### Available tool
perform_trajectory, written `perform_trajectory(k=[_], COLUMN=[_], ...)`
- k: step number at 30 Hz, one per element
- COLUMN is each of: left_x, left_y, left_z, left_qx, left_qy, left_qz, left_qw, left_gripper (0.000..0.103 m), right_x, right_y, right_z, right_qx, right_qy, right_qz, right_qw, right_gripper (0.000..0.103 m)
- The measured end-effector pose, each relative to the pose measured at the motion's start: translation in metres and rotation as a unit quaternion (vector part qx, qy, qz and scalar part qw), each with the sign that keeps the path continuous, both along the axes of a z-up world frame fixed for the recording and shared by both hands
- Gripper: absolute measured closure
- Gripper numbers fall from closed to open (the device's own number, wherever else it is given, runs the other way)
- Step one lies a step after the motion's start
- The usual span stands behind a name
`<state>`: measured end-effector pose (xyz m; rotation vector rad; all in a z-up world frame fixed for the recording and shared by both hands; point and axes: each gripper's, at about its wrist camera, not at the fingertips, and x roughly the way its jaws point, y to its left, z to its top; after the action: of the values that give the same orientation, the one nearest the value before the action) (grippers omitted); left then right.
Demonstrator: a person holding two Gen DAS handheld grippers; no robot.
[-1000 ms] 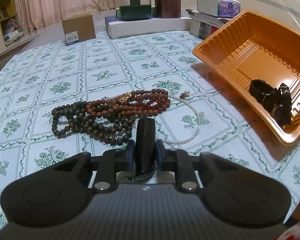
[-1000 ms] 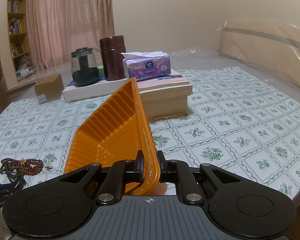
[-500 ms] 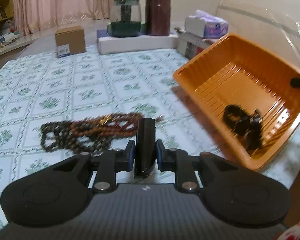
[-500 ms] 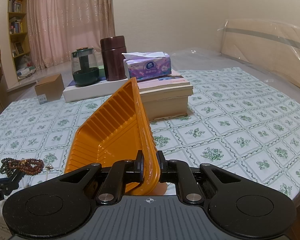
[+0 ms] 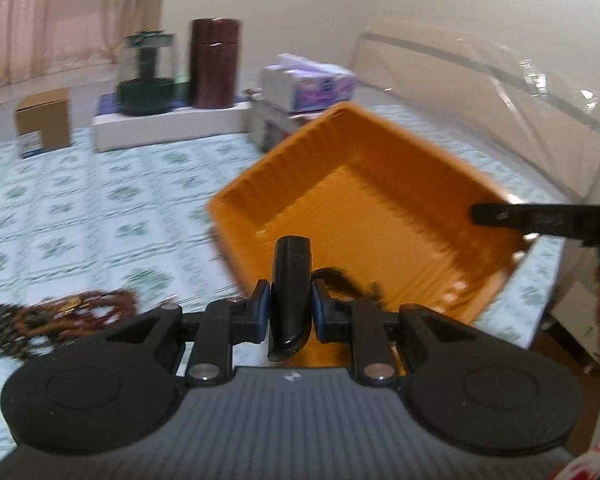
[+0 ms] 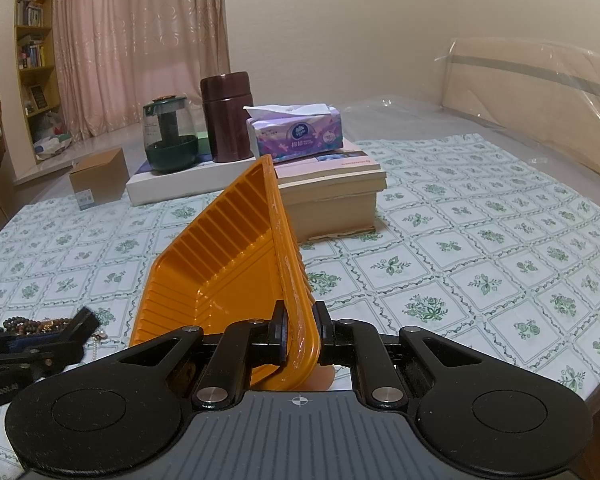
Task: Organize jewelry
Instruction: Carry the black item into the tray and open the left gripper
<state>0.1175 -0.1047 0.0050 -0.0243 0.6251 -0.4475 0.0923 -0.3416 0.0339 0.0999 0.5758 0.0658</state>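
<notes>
Bead strands [image 5: 52,318]: heaped on patterned tabletop [image 5: 80,208], left of orange tray [image 5: 364,200].
Left hand-held gripper [image 5: 290,306]: clamped on dark curved band [image 5: 290,280], held at tray's near left edge.
Dark items [image 5: 348,280]: inside tray, blurred.
Orange tray: tilted, one side lifted off tabletop.
Right hand-held gripper [image 6: 300,338]: pinched on tray's rim.
Tissue box [image 6: 296,136]: behind tray, atop books [image 6: 332,188].

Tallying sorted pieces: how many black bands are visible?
2: one black band in the jaws of the left gripper; a second band in the orange tray, blurred; others may be hidden.
</notes>
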Motion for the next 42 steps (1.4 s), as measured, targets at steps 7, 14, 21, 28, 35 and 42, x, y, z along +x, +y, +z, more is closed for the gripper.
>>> perform_trajectory(k=[7,14,21,28,35,42], left_x=[-0.004,-0.005,-0.007,-0.008,-0.005,-0.007], left_y=[-0.036,-0.054,-0.057,-0.019,0.033,0.084], left_z=[0.001,-0.006,-0.007,-0.003,-0.007,-0.019], left_qx=[-0.009,0.001,0.004,0.005,0.016,0.038], left_qy=[-0.003,-0.005,-0.014,-0.016,-0.002,0.008], left_qz=[-0.056,-0.083,-0.088,-0.03,0.045,0.113], left_qw=[0.9984,0.9965,0.996,0.9994,0.9989,0.9928], left_gripper=[0.084,0.084,0.075,0.075,0.075,0.075], right_x=[0.0,0.0,0.0,0.0,0.0,0.0], right_y=[-0.001,0.0,0.0,0.0,0.0,-0.001], right_z=[0.0,0.0,0.0,0.0,-0.001,0.0], right_qx=[0.002,0.002,0.001,0.001,0.0,-0.001], right_qy=[0.0,0.0,0.001,0.0,0.0,0.002], right_qz=[0.001,0.001,0.002,0.003,0.002,0.002], right_qw=[1.0,1.0,1.0,1.0,1.0,1.0], right_gripper=[0.091,0.091,0.091,0.091,0.091,0.091])
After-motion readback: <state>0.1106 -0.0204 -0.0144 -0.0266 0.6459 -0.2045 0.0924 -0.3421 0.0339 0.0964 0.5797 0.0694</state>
